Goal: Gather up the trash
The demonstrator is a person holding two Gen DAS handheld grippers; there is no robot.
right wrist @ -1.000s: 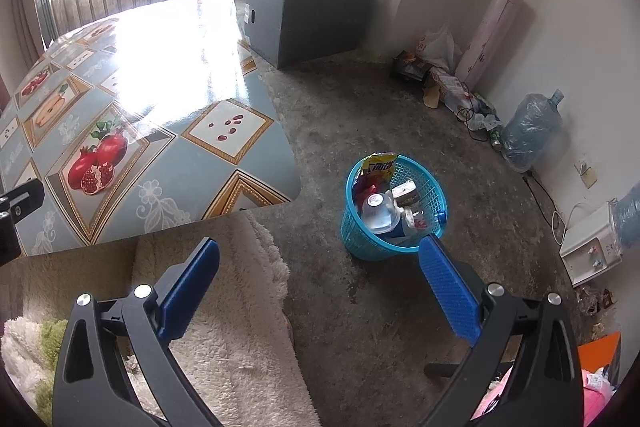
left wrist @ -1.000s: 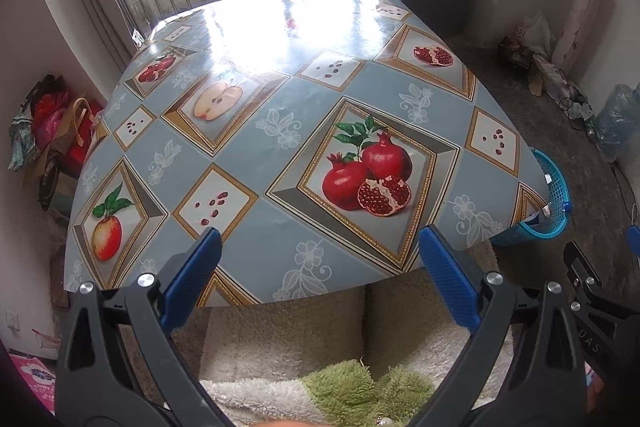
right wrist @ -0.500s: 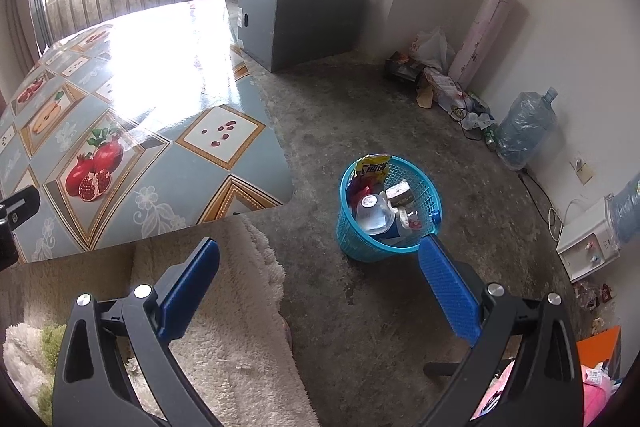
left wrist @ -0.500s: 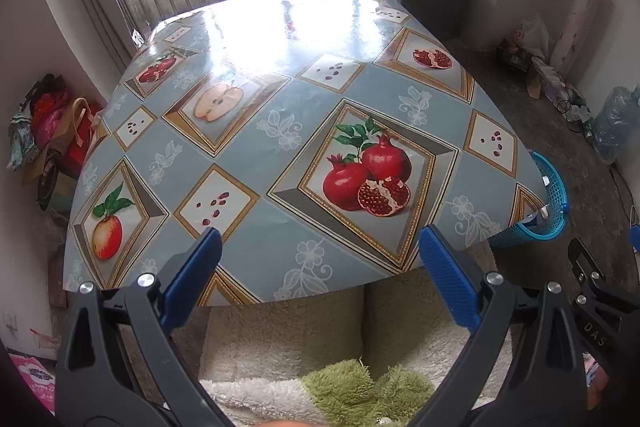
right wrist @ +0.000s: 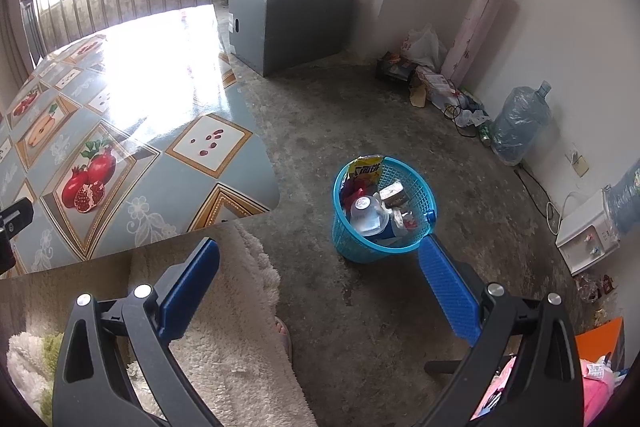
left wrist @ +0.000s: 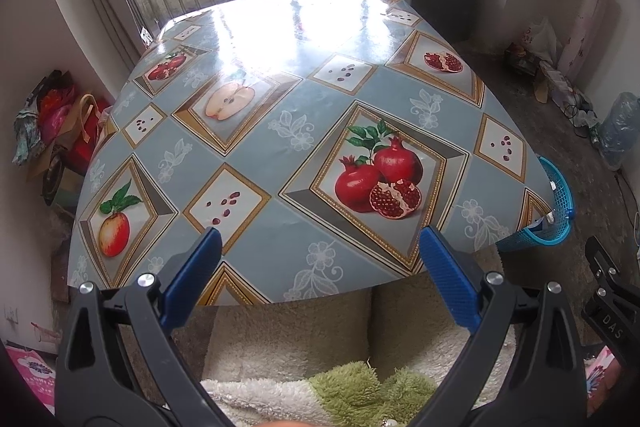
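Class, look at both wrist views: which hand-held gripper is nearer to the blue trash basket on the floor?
Right. The right hand-held gripper hangs open just short of the blue trash basket. The left hand-held gripper is open over the table edge, with the basket off to its right.

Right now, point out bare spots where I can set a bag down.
The whole table top is bare. So is the floor between basket and grey cabinet. The right wall's foot is cluttered.
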